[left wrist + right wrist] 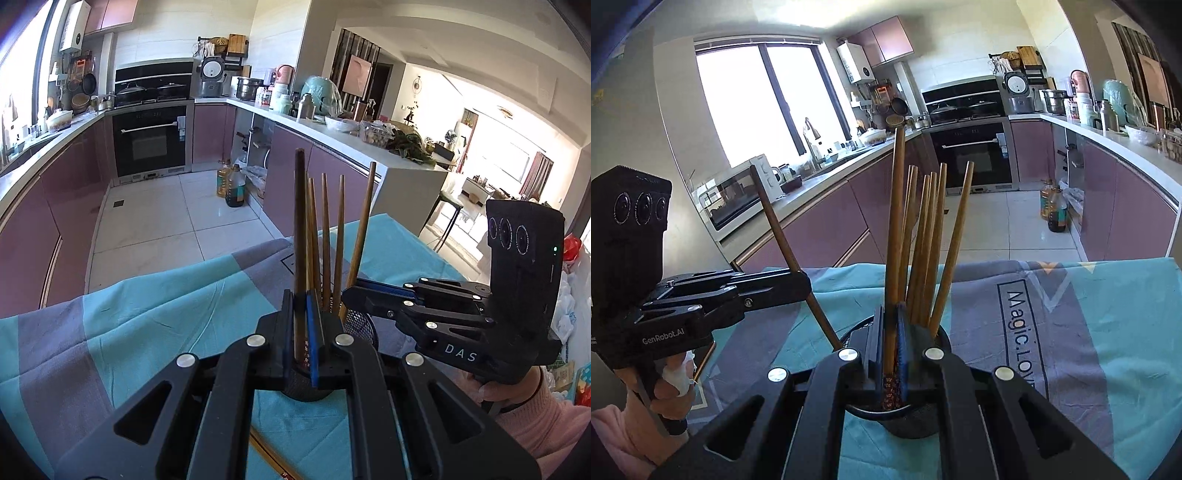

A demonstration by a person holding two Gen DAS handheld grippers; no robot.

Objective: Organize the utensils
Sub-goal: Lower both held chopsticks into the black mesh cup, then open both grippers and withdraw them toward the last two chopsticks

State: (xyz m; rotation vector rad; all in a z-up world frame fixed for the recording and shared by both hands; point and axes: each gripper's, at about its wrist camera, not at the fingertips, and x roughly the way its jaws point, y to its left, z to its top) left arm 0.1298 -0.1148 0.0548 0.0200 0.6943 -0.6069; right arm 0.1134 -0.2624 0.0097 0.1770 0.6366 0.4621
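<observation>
— Black jaws of both grippers, left gripper (303,332) and right gripper (891,354), each pinch one chopstick (300,240) above the mesh holder (912,421).
— Next, I'd judge: lower, release.

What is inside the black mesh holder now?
Several wooden chopsticks stand inside the black mesh holder, upper ends fanned out. Their lower ends and the holder's bottom are hidden by its wall and the grippers.

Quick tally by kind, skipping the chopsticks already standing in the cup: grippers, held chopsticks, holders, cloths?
Grippers: 2, left gripper and right gripper, both shut
Held chopsticks: 2, left-held chopstick and right-held chopstick
Mesh holder: 1
Cloth: 1
Total: 6
</observation>
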